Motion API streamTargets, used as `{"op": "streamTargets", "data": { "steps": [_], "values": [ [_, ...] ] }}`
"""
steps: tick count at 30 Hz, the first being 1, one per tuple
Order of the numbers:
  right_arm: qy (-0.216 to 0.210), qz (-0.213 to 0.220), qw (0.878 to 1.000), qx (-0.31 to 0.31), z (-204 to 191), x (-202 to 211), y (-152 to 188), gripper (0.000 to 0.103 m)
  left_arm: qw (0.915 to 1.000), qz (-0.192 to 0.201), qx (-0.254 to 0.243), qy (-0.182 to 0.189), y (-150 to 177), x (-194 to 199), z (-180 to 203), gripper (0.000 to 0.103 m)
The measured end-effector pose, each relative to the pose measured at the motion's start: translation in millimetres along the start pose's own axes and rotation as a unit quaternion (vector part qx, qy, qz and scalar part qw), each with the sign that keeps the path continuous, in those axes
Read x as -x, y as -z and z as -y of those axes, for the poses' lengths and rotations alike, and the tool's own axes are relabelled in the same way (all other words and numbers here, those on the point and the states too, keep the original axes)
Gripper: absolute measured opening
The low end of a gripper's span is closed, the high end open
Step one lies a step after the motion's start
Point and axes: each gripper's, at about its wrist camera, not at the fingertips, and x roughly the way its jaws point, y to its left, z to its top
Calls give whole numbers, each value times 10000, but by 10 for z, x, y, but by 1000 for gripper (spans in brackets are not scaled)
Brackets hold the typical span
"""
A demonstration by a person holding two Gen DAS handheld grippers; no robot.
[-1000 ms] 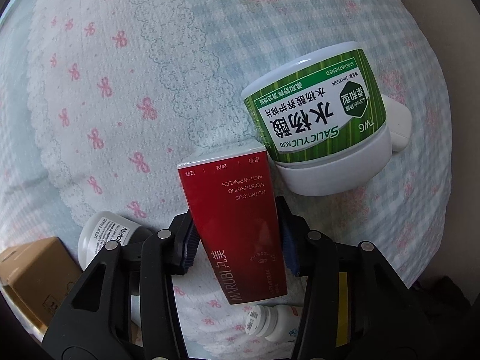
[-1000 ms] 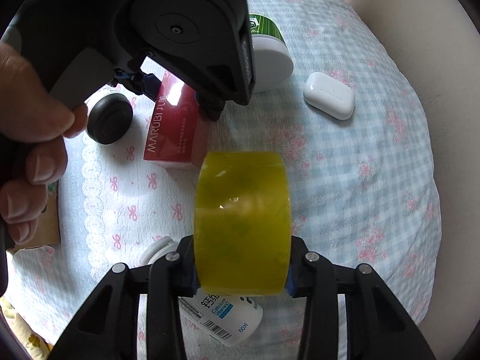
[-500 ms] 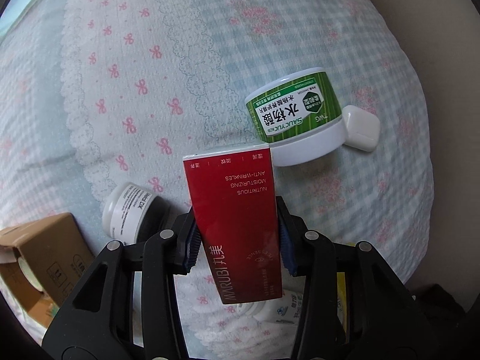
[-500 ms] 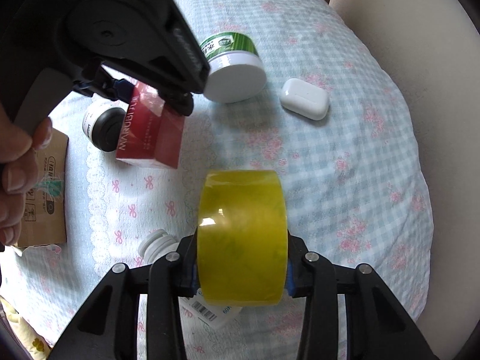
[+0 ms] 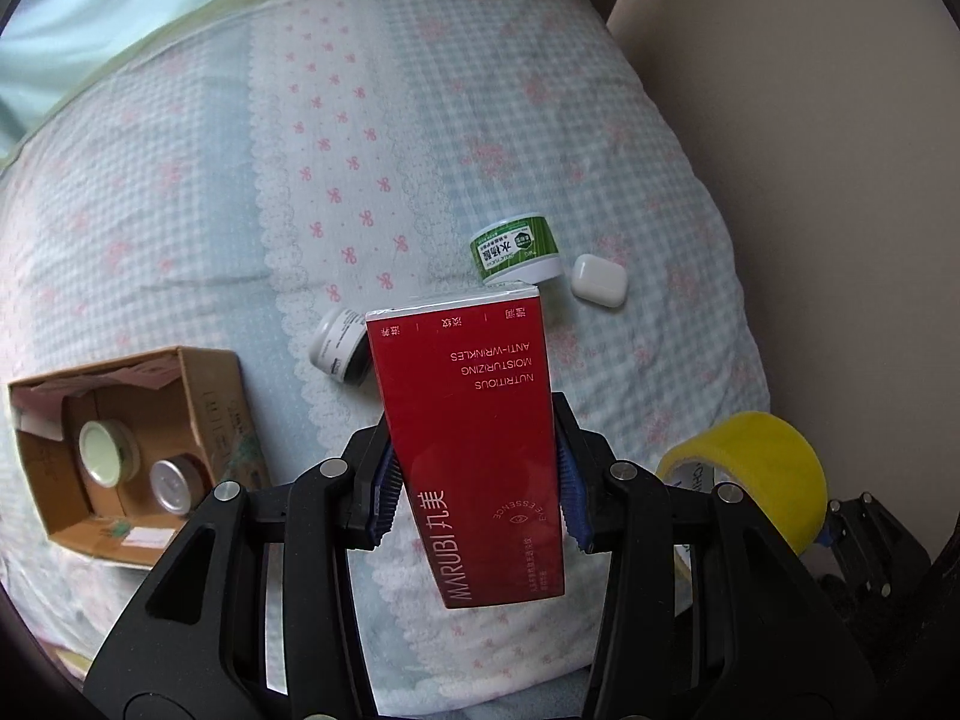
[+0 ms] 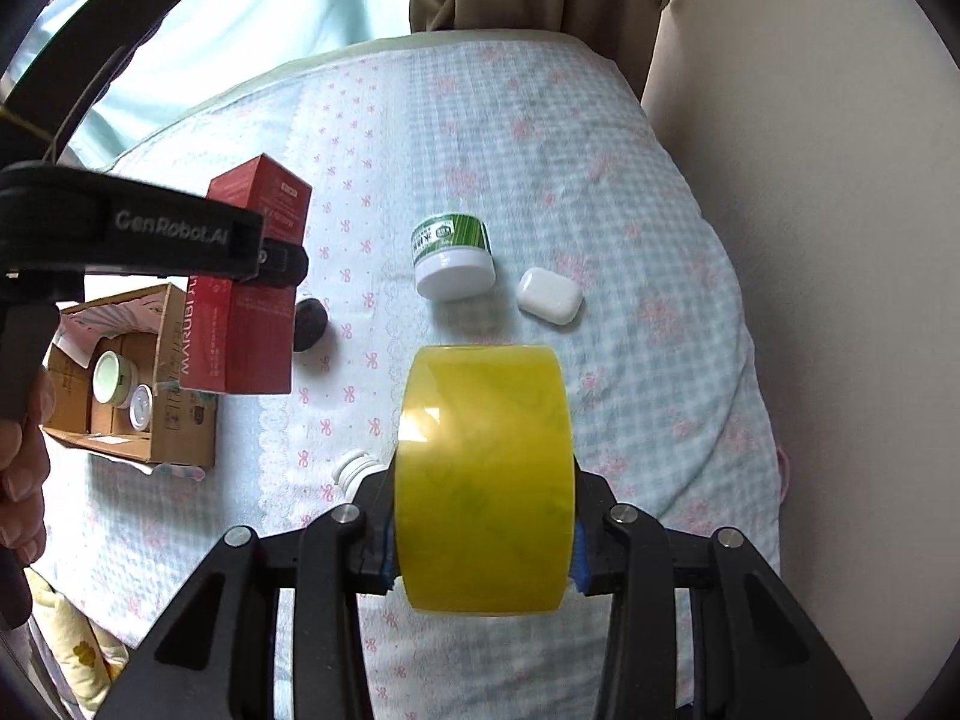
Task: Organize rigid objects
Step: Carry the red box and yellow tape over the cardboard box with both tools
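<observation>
Claws point(image 5: 474, 498) point(image 6: 483, 531) raised above bed, gripping red box point(image 5: 474, 438) and tape point(image 6: 483, 480).

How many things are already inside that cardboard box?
2 visible in the cardboard box: a pale green-lidded jar toward the middle, and a small silver-topped tin beside it. Box walls and paper may hide more.

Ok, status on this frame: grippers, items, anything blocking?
Left gripper shut on red box, held above bed. Right gripper shut on yellow tape. Cardboard box open, two jars inside. Path to it looks unobstructed.
</observation>
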Motion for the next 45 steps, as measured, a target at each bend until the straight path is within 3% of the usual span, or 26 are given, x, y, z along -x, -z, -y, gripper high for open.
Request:
{"op": "streamTargets", "data": {
  "steps": [4,10,16,26,32,38,45],
  "values": [
    [-74,171,9995,254,-73,358,-83,38,9992,342,211,12,173,467,-119,40],
    [-283,445,9969,580,-364,726,-221,38,9954,713,635,-43,476,1060,-588,40],
    [-582,662,9925,852,-826,1009,-330,38,9900,935,1033,-218,785,1456,-1268,40],
    [-911,744,9903,744,-1936,1261,-359,38,9872,1129,1046,-409,1204,1887,-2570,40],
    [-1174,522,9909,400,-2732,1197,-364,38,9903,1052,795,-447,1386,1901,-3280,40],
    [-1270,246,9915,104,-3365,950,-363,38,9943,771,582,-445,1466,1649,-3803,40],
    [-1191,-144,9928,-5,-3707,528,-421,38,9965,384,676,-294,1398,1171,-4143,40]
  ]
}}
